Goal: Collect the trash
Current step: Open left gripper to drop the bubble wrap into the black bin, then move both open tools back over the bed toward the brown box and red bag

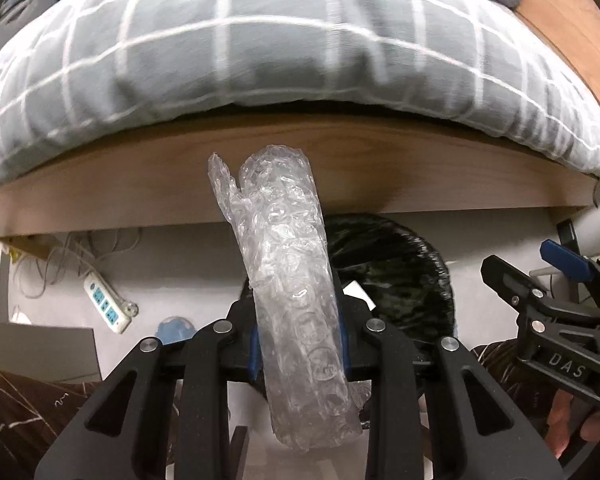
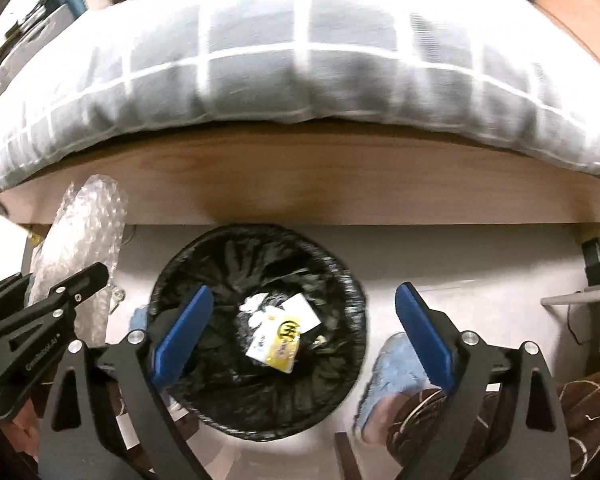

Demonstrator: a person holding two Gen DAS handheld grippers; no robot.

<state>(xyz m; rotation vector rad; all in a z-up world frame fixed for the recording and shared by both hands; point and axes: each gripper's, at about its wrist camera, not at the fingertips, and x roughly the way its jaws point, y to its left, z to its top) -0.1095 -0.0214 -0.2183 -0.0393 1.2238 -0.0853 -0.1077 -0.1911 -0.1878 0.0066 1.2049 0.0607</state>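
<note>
While the right gripper (image 2: 300, 336) hangs with fingers spread over the bin (image 2: 256, 392), apparently to drop trash, the left gripper (image 1: 298, 344) pinches bubble wrap (image 1: 288, 272) at its nine o'clock

pale floor (image 2: 460, 256) carries black-lined bin (image 2: 256, 412), power strip (image 1: 107, 302); bed (image 1: 300, 184) behind.

a home bedroom: a wooden bed frame (image 1: 292, 168) under a grey checked duvet (image 1: 260, 40), with a power strip (image 1: 106, 302) on the floor.
</note>
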